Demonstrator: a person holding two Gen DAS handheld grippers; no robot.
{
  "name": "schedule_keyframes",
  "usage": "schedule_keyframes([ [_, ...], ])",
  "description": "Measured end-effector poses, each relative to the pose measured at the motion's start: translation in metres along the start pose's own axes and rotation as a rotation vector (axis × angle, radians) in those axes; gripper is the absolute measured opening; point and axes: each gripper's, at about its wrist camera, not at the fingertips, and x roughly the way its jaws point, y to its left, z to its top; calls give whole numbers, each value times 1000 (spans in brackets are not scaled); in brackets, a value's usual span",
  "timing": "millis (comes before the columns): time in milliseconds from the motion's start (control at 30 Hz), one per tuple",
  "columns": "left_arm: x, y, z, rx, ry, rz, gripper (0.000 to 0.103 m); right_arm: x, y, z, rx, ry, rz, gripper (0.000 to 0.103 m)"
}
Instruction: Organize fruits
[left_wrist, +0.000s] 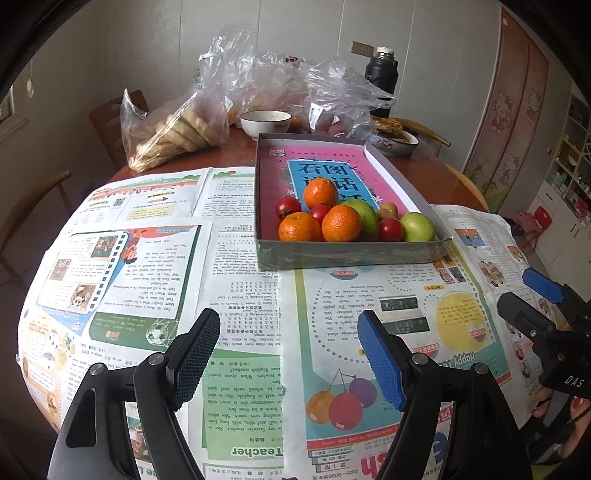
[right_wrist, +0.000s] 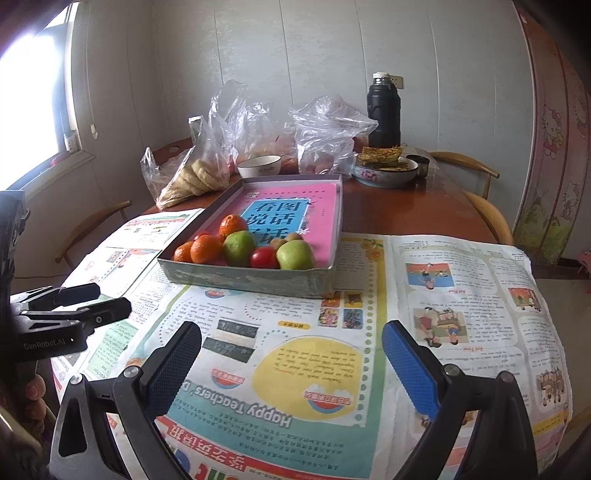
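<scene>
2 tools hang released and empty over the newspapered surface (left_wrist: 243, 295), our left tool (left_wrist: 288, 358) and right tool (right_wrist: 291, 365), while we see the fruits (left_wrist: 343, 218) bunched at the tray's (left_wrist: 347, 254) near end, straight ahead, slightly nearer the left.

I was working in a home dining room: a round wooden table (right_wrist: 406, 210) ringed by wooden chairs (right_wrist: 476, 173), bagged bread (left_wrist: 177, 136), a bowl (left_wrist: 266, 122), a thermos (right_wrist: 384, 110), cartoon-cat curtains (left_wrist: 513, 122) and a window (right_wrist: 33, 107).
</scene>
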Motion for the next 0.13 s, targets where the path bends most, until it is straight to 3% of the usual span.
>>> schedule_keyframes([
  [133,6,25,19,-48,1,-12,78,0,-29,13,43,8,-32,99],
])
